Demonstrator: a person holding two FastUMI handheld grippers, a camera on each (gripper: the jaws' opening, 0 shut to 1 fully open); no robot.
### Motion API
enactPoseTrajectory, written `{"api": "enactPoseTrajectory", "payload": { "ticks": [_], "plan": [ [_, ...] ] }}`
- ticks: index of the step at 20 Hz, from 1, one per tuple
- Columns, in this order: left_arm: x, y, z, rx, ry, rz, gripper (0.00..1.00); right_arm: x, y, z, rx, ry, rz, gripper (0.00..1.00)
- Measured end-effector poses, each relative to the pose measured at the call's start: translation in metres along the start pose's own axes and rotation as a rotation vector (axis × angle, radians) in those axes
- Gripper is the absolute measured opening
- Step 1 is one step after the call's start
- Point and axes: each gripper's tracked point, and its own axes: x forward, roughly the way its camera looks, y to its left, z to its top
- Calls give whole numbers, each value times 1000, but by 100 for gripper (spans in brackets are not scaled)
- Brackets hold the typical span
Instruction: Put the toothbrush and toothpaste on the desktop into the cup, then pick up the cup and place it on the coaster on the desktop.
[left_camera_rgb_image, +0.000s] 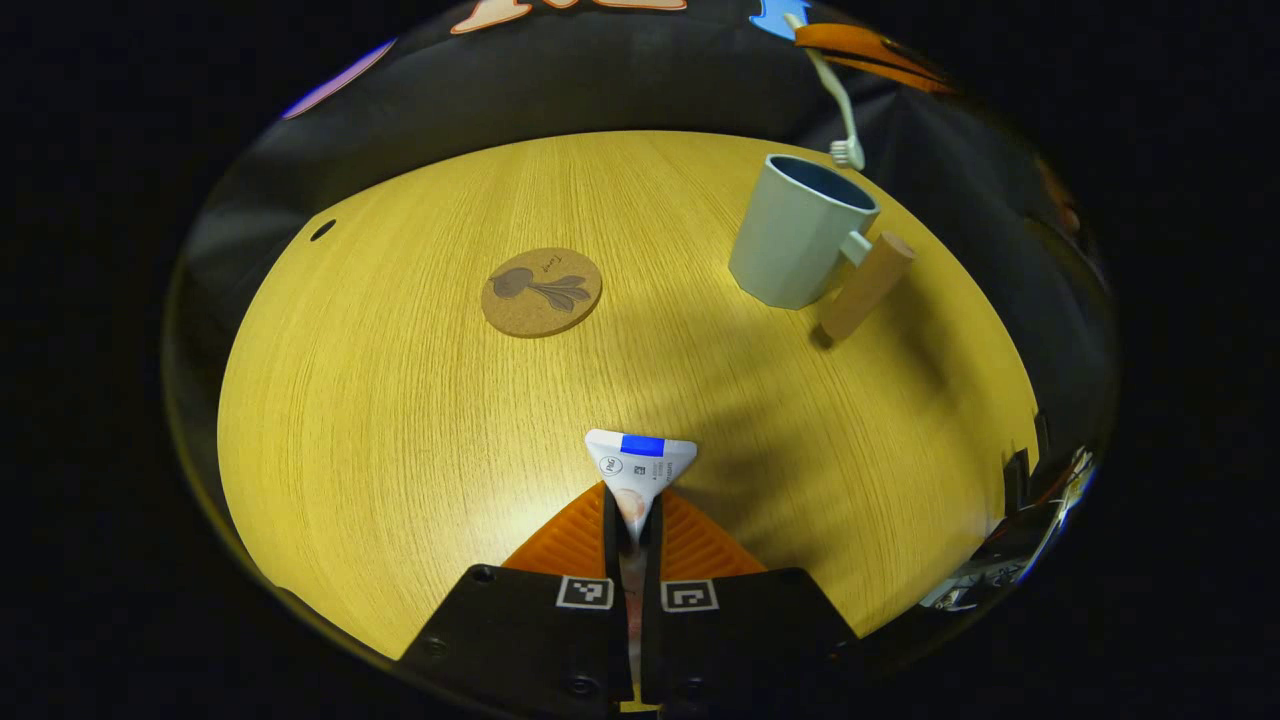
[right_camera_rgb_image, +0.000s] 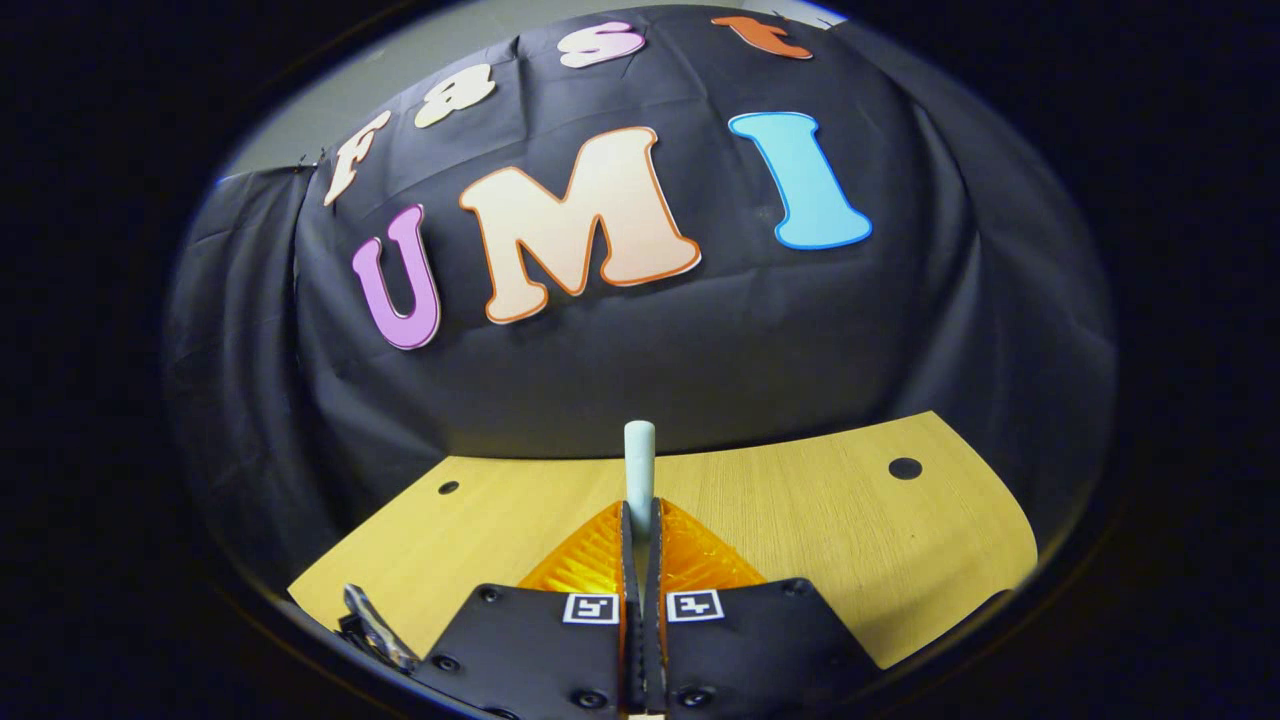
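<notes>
My left gripper (left_camera_rgb_image: 632, 512) is shut on a white toothpaste tube (left_camera_rgb_image: 640, 465), whose flat crimped end points forward, low over the wooden table (left_camera_rgb_image: 400, 420). At the right rear stands a pale cup (left_camera_rgb_image: 795, 240) with a wooden handle (left_camera_rgb_image: 866, 286). A pale toothbrush (left_camera_rgb_image: 836, 100) hangs head-down, its bristles just above the cup's far rim, held from above by my right gripper (left_camera_rgb_image: 855, 45). A round cork coaster (left_camera_rgb_image: 541, 291) lies left of the cup. In the right gripper view, my right gripper (right_camera_rgb_image: 640, 522) is shut on the toothbrush handle (right_camera_rgb_image: 639, 462), whose blunt end sticks out.
The table's far edge meets the black cloth wall (right_camera_rgb_image: 640, 360). Small round holes sit in the tabletop (left_camera_rgb_image: 322, 230) (right_camera_rgb_image: 905, 467). Cables and gear crowd the table's right edge (left_camera_rgb_image: 1010, 560). A metal clip (right_camera_rgb_image: 372, 610) shows at the table's near left corner.
</notes>
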Motion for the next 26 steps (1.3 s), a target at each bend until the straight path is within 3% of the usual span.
{"api": "enactPoseTrajectory", "payload": {
  "ticks": [9,14,16,17,19,23,26],
  "plan": [
    [0,0,1,6,-29,-14,3,5,-17,-68,-48,65,-85,3],
    [0,-2,3,1,-68,-52,2,-2,-18,-90,-36,135,-89,7],
    [0,-2,3,-12,-87,-73,1,-13,-10,-101,-50,185,-51,17],
    [-1,-2,3,-15,-79,-82,1,-19,-7,-106,-65,199,-39,33],
    [0,-1,3,-20,-71,-92,1,-35,-9,-104,-84,195,-35,53],
    [-5,-1,9,-39,-93,-103,1,-76,-24,-106,-89,192,-49,73],
    [-19,-2,28,-67,-176,-118,1,-107,-44,-115,-80,215,-80,79]
  ]
}}
